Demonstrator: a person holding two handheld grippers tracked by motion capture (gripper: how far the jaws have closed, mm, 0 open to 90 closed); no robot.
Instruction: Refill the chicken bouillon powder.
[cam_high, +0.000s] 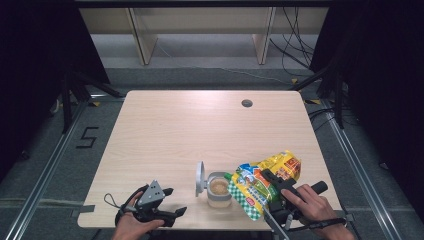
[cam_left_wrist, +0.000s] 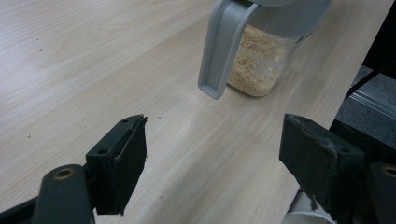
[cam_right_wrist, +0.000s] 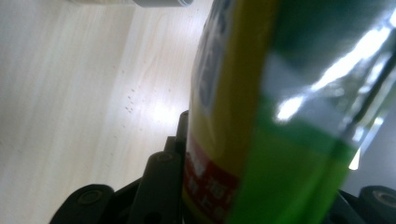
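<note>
A clear jar (cam_high: 219, 189) part-filled with pale grains stands near the table's front edge, its grey hinged lid (cam_high: 200, 178) flipped open to the left. My right gripper (cam_high: 269, 181) is shut on a yellow and green food bag (cam_high: 260, 184), which leans with its green checked corner beside the jar's mouth. In the right gripper view the bag (cam_right_wrist: 261, 116) stands between the jaws. My left gripper (cam_high: 175, 201) rests open at the front left, nothing between its pads (cam_left_wrist: 123, 154). Ahead of it sit the jar (cam_left_wrist: 257, 65) and the hanging lid (cam_left_wrist: 219, 51).
The light wooden table (cam_high: 200, 125) has a round cable hole (cam_high: 246, 103) at the back right. Its front edge runs just under both hands. Wooden shelf legs and cables lie on the floor beyond the table.
</note>
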